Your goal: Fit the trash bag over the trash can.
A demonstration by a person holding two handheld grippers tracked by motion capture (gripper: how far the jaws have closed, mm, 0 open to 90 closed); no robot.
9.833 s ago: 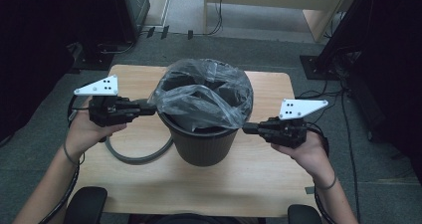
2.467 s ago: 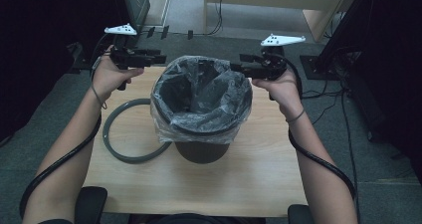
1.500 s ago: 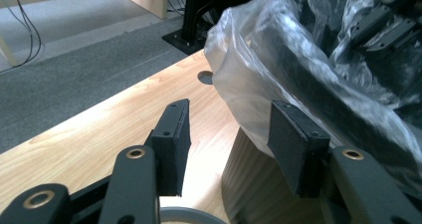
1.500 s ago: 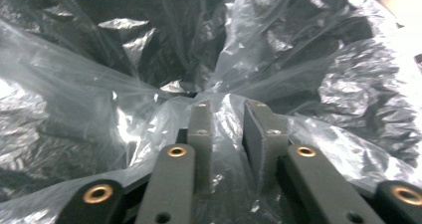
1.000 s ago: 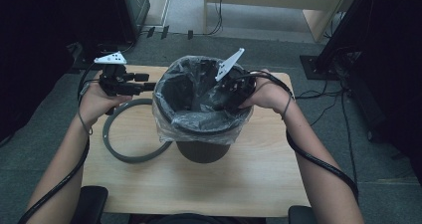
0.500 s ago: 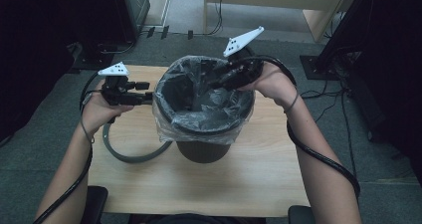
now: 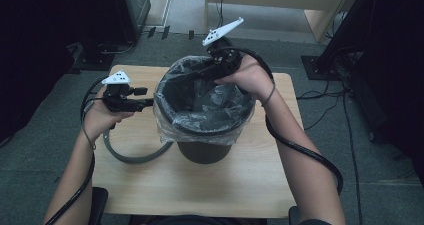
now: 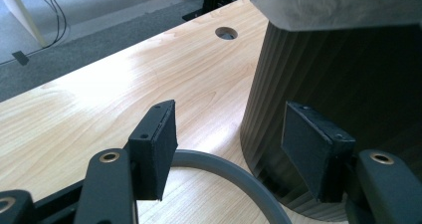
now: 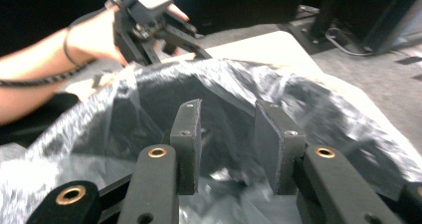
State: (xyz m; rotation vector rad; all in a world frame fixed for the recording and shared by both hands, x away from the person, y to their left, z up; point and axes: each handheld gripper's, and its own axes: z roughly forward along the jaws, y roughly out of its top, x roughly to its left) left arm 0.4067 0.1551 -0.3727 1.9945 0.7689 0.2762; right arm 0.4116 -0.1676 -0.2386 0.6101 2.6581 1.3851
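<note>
A dark ribbed bin (image 7: 205, 152) stands mid-table, lined with a clear plastic bag (image 7: 167, 122) folded over its rim. My left gripper (image 7: 145, 97) is level beside the bin's left wall (image 8: 348, 69), just above a grey ring (image 8: 234, 174) lying on the table. It (image 8: 229, 129) is open with nothing between the pads, and its jaws have just been opening. My right gripper (image 7: 202, 75) hangs over the bin's far rim, pointing down into the bag (image 9: 99, 129). Its jaws (image 9: 226, 114) have just been closing; a gap remains and I see no film pinched.
The grey ring (image 7: 132, 157) curves from the bin's left side toward the table's front. The wooden table (image 7: 150, 185) has a cable hole (image 8: 226, 33) near its far edge. Dark cabinets and floor cables surround the table. The left hand and its gripper (image 9: 149, 15) show beyond the bag.
My right hand has lifted from inside the bin to its far rim, jaws narrower. My left hand has sunk a little beside the bin's left wall.
</note>
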